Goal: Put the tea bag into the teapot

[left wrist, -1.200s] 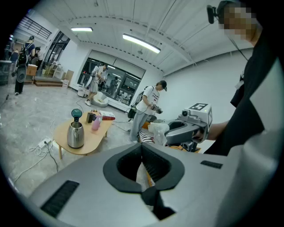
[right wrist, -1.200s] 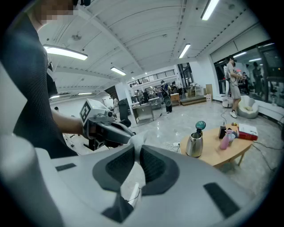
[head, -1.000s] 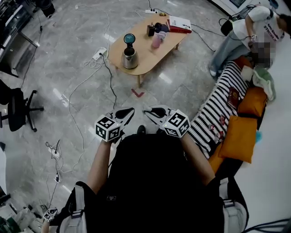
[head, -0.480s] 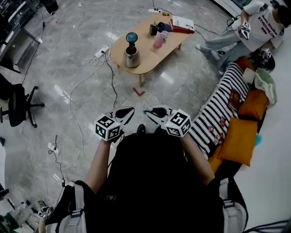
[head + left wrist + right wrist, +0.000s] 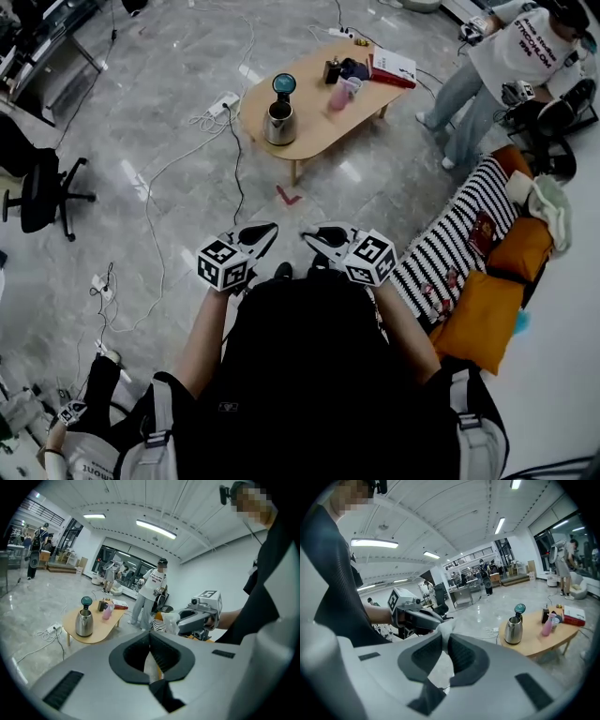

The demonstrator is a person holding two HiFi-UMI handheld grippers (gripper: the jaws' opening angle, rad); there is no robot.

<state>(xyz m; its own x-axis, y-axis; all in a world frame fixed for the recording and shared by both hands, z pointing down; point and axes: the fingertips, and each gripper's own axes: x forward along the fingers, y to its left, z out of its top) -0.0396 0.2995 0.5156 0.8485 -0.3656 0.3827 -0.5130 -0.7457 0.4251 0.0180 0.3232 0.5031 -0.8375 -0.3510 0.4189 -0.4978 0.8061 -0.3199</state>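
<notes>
I hold both grippers at chest height, tips facing each other, far from the low wooden table (image 5: 314,141). My right gripper (image 5: 314,232) is shut on a small white crumpled tea bag (image 5: 446,629), which also shows at its tip in the left gripper view (image 5: 171,620). The left gripper (image 5: 267,230) has its jaws meeting at the tips, and I make out nothing between them. On the table stand a steel pot (image 5: 280,122) and a teal-lidded vessel (image 5: 284,84) behind it.
The table also carries a pink cup (image 5: 341,94), dark items (image 5: 334,70) and a red-and-white book (image 5: 394,67). Cables and a power strip (image 5: 220,105) lie on the floor left of it. A striped sofa (image 5: 450,253) with orange cushions (image 5: 483,319) is at my right; a person (image 5: 506,66) stands beyond.
Both grippers stay as they were. The person at the top right has risen from beside the sofa and stands. The table has shifted slightly right in view.
</notes>
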